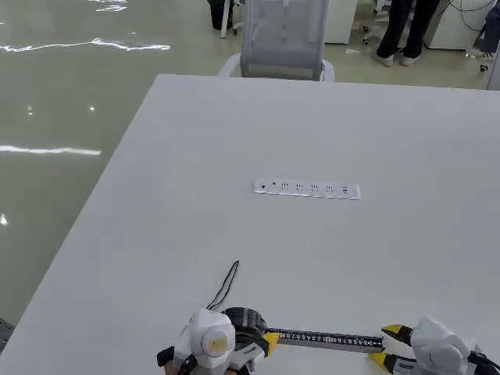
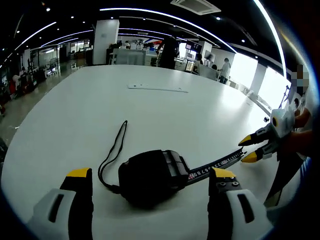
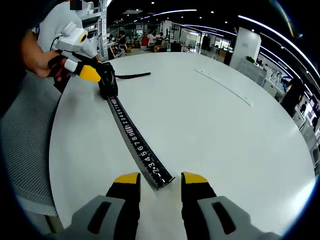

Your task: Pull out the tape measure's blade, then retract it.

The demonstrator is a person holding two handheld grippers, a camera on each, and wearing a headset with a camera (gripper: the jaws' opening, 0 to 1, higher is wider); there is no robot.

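A black tape measure [image 1: 244, 322] lies near the table's front edge, its blade [image 1: 328, 338] drawn out to the right. In the left gripper view its case [image 2: 150, 175] sits between the wide-apart jaws of my left gripper [image 2: 150, 179], with gaps on both sides. My left gripper [image 1: 242, 337] is open. The blade [image 3: 135, 140] runs flat across the table, and its end hook [image 3: 162, 181] lies between the jaws of my right gripper [image 3: 160, 179], which is open and not touching it. The right gripper [image 1: 387, 346] sits at the blade's far end.
The case's black wrist cord [image 1: 225, 285] trails away over the white table [image 1: 234, 156]. A white power strip [image 1: 306, 189] lies mid-table. A grey mesh chair [image 1: 283, 39] stands at the far edge, with people standing beyond it.
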